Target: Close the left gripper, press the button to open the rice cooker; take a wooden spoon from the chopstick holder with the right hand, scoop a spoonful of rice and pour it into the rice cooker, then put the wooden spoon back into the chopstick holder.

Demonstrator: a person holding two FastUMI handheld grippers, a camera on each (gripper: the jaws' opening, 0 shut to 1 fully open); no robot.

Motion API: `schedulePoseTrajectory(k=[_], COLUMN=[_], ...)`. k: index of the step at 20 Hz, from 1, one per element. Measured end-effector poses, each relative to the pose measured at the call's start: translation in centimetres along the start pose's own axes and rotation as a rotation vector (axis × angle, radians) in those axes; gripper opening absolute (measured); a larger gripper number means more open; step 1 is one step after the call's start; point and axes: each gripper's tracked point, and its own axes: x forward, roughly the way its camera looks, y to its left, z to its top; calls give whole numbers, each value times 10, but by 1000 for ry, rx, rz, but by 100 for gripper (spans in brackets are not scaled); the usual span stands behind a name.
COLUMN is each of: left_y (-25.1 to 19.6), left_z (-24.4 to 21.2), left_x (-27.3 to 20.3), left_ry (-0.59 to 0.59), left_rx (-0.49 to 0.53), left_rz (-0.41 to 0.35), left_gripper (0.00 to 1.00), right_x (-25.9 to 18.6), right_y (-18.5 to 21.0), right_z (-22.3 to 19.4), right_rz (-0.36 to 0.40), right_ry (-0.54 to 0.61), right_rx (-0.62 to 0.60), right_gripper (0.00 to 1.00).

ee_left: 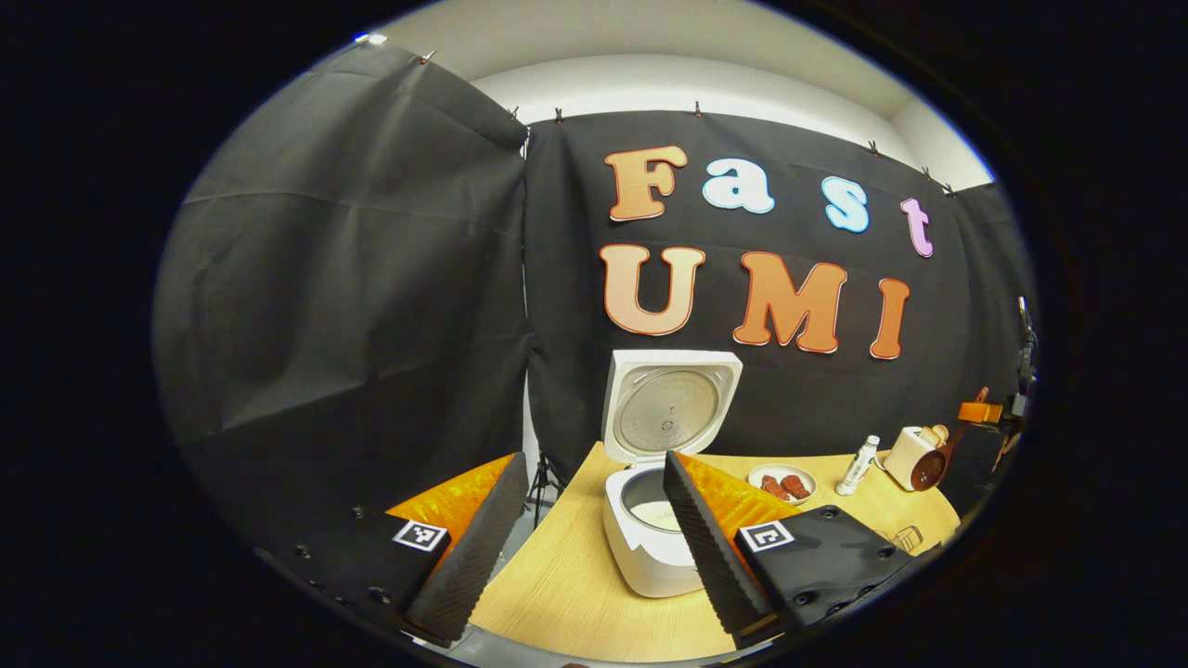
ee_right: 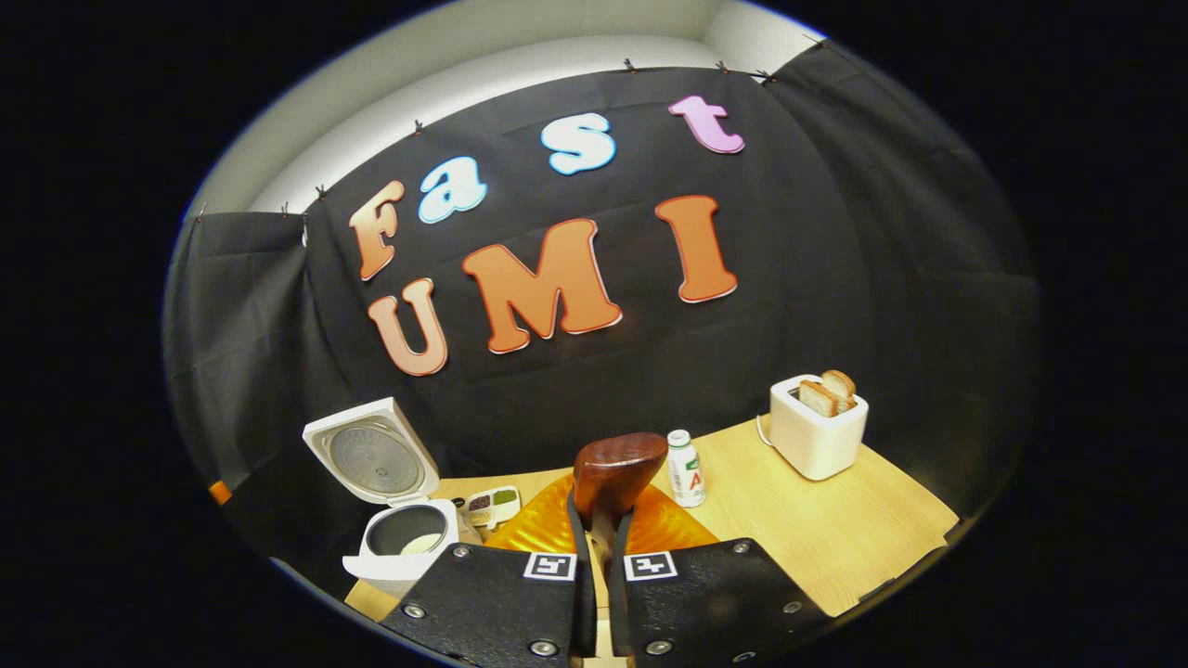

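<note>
Right now your table [ee_right: 835, 538] carries the rice cooker [ee_left: 650, 547] near its left end, lid [ee_left: 670, 406] standing upright and white rice lying in the pot. Beside it sit a small plate [ee_left: 782, 483] of reddish food, a bottle [ee_right: 685, 468], and a toaster [ee_right: 815, 429] holding two slices. Your left gripper [ee_left: 594, 538] hangs before the cooker, fingers spread wide apart, grasping nothing. Your right gripper [ee_right: 599, 557] is clamped on the wooden spoon [ee_right: 614, 475], bowl pointing up.
</note>
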Motion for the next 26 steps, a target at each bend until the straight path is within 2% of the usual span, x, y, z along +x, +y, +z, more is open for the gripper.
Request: schedulePoseTrajectory(k=[6,11,14,20,26], left_y=[-37,-69,-82,-85,-82], left_z=[7,6,3,-6,-6], left_x=[3,3,3,1,-3], left_ry=[-4,7,20,45,50], left_rx=[3,6,9,24,17], left_rz=[-62,-110,-133,-122,-108], left_gripper=[98,99,98,99,99], right_x=[-24,-30,-28,-11,-4], right_y=[-62,-95,-105,-119,-128], right_z=[-39,-77,-101,-147,-169], right_rz=[-79,-120,-125,-125,-130], right_ry=[55,93,114,178,204], right_rx=[60,113,141,173,196], right_gripper=[5,5,5,5,5])
